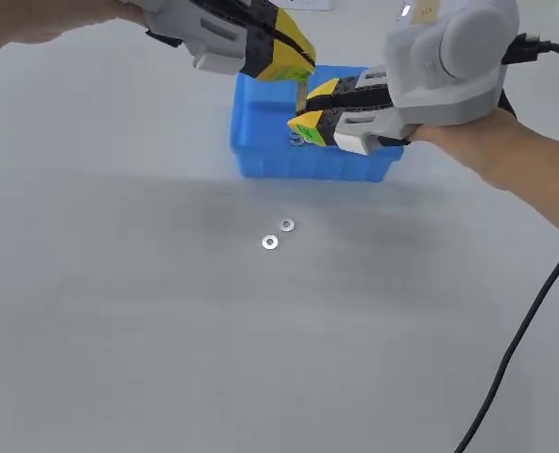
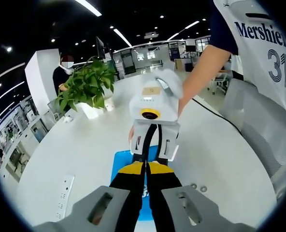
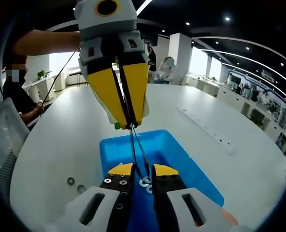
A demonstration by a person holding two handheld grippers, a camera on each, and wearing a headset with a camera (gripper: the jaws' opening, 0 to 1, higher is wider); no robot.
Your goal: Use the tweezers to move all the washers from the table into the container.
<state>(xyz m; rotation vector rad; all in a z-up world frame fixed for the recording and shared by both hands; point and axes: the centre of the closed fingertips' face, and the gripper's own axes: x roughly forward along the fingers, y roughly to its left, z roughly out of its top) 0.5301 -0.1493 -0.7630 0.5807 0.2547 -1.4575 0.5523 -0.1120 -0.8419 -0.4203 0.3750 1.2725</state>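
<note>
The left gripper point(image 1: 296, 58), upper left in the head view, and the right gripper point(image 1: 310, 125), upper right, each have a light grey moulded housing and black fingers point(image 3: 163, 170) with yellow tips. A black cable point(image 1: 520, 330) leaves the right housing. The person wears a white jersey point(image 2: 259, 53) with dark sleeves, lettered "Mershier", numbered 31.

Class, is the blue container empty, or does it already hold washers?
Not empty: washers lie on the floor of the container, under the tips of the tweezers, in the right gripper view.
</note>
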